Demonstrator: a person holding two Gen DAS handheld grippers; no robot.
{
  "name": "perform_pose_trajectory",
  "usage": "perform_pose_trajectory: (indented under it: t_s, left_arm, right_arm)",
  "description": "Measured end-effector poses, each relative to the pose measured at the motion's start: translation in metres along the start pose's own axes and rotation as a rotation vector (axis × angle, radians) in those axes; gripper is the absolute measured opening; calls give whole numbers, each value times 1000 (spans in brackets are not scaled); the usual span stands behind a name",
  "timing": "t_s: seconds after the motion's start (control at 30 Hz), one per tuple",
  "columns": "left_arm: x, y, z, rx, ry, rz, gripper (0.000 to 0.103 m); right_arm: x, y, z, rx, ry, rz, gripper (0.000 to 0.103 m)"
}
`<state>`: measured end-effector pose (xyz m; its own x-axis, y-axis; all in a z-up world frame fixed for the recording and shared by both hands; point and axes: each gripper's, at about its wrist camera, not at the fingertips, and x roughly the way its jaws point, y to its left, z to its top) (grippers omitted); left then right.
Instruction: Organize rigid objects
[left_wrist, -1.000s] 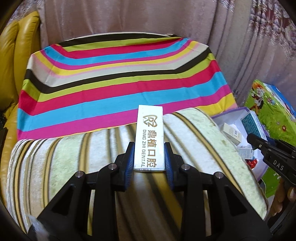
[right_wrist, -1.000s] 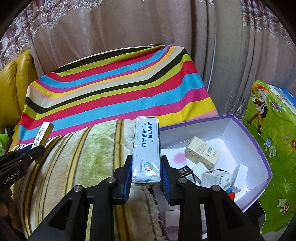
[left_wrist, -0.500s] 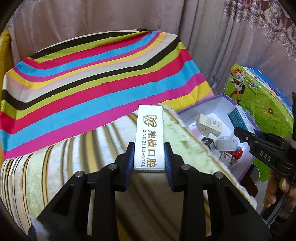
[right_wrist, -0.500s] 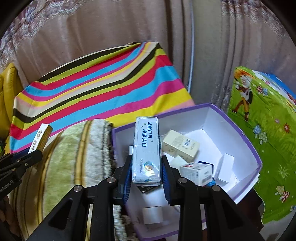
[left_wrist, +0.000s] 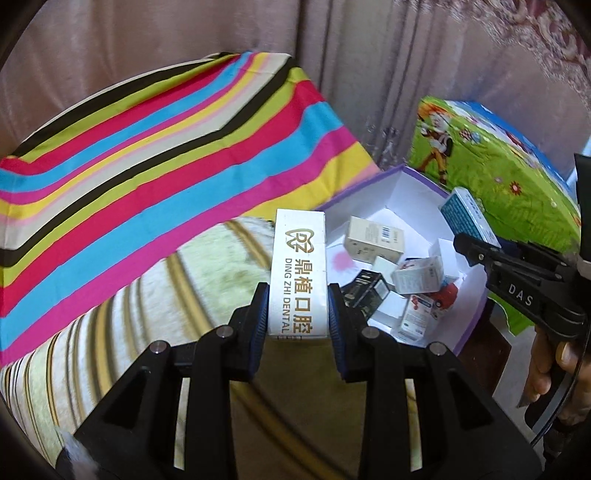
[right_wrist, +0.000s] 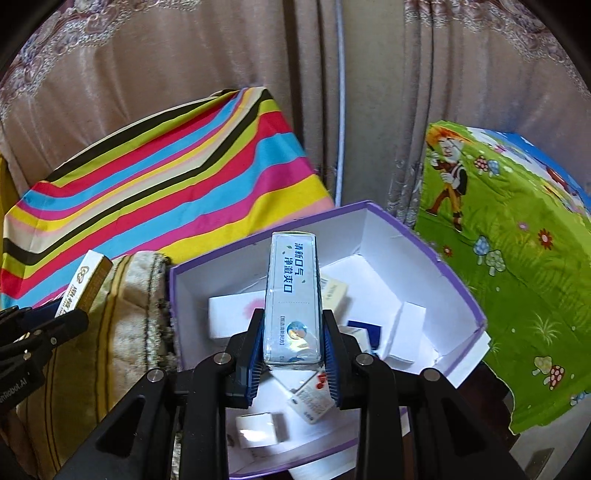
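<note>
Over the open purple-rimmed box (right_wrist: 458, 291), right gripper (right_wrist: 291, 343) clamped on a pale blue carton (right_wrist: 293, 291), long axis pointing away from the wrist. A second ago this carton hung above the striped cushion (right_wrist: 122, 332) with the box off to the right; now the box's near-left corner sits directly below the jaws and its white floor fills the space under the carton. Several small cartons already lie loose inside, some hidden behind the held one.

Left gripper (left_wrist: 297, 314) clamped on a white dental-branded carton (left_wrist: 299, 280). It too has swung rightward: earlier only cushion and the rainbow-striped cloth (left_wrist: 147, 166) lay ahead, now the box's left edge is just beside the carton's far end. The carton itself is over the cushion's right edge, not yet over the box.

Right gripper also shows in the left view, at the box's far-right side, a hand (left_wrist: 546, 365) on its handle.

Judgement: both cartons are in transit to the box. Right one looks placed for release; left one needs more travel rightward, and room once the right withdraws.
</note>
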<state>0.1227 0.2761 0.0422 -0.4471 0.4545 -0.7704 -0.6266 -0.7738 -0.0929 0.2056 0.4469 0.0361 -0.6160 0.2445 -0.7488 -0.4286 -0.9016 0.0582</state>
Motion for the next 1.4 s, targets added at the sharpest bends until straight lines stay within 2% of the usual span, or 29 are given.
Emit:
perform_pose_trajectory:
  t_s: [0.8, 0.83, 0.87, 0.9, 1.0, 1.1, 1.17, 1.4]
  left_arm:
    - [36, -62, 16, 105, 94, -143, 35]
    - [37, -63, 16, 106, 101, -159, 37]
    - [38, -63, 16, 103, 102, -165, 44]
    - [38, -62, 16, 93, 101, -166, 57]
    - [31, -55, 16, 53, 78, -159, 69]
    - [23, -43, 13, -2, 73, -151, 75]
    - [20, -35, 9, -35, 78, -141, 75]
    - [2, -5, -8, -135, 69, -187, 78]
  right_arm:
    - [10, -55, -6, 95, 43, -123, 32]
    - [11, -55, -6, 96, 47, -128, 36]
    - [12, -56, -6, 99, 53, -135, 41]
    - [12, -57, -6, 100, 55, -136, 43]
    - [10, -55, -6, 103, 52, -144, 54]
    - [3, -51, -4, 101, 23, -148, 65]
    - [-1, -48, -2, 95, 6, -141, 71]
    - [-9, -30, 4, 73, -4, -105, 73]
